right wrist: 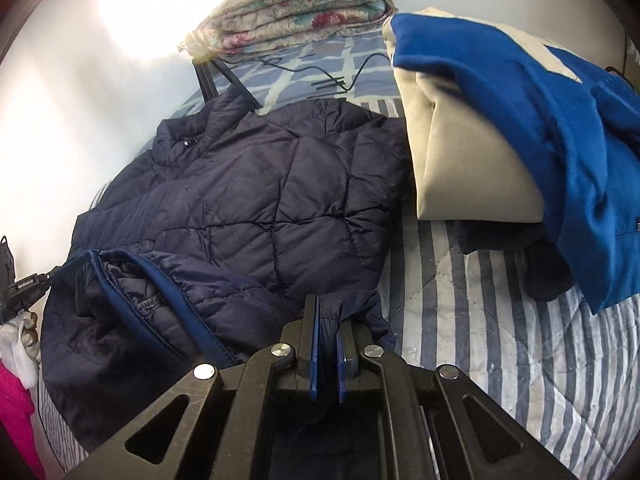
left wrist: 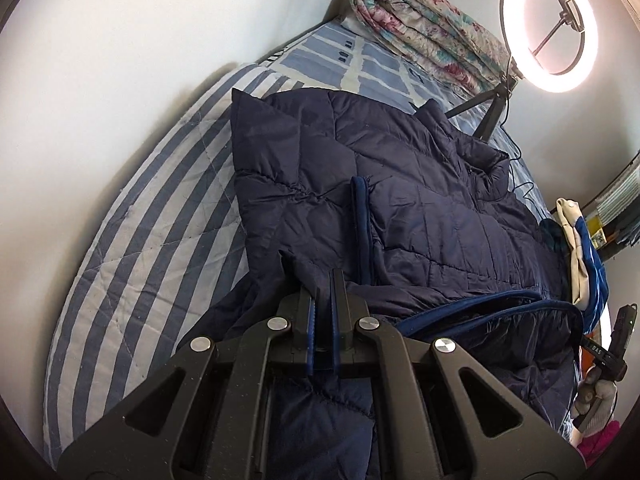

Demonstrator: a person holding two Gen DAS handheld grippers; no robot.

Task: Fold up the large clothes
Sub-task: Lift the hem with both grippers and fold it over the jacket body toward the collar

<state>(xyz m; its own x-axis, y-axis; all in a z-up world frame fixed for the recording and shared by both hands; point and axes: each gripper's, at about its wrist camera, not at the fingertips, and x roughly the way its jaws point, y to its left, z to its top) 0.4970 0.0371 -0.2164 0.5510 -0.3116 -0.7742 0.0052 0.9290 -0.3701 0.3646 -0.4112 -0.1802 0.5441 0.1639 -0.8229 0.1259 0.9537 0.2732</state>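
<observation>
Left wrist view: one navy quilted jacket (left wrist: 380, 184) lies along the striped bed (left wrist: 132, 248), collar toward the far edge, long axis running away from both grippers. Left hand-held gripper (left wrist: 324, 280) is clamped on hem fabric. Right hand-held gripper (right wrist: 327, 312) likewise pinches a hem fold. Both sit at the near hem, equally close. One folded cream-and-blue garment (right wrist: 500, 128) occupies the bed's right side.

Black grippers (left wrist: 323, 284) (blue-padded jaws), pink sleeve (right wrist: 16, 412)

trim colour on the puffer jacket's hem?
Brighter blue binding on the navy jacket; clearest in the right wrist view.
</observation>
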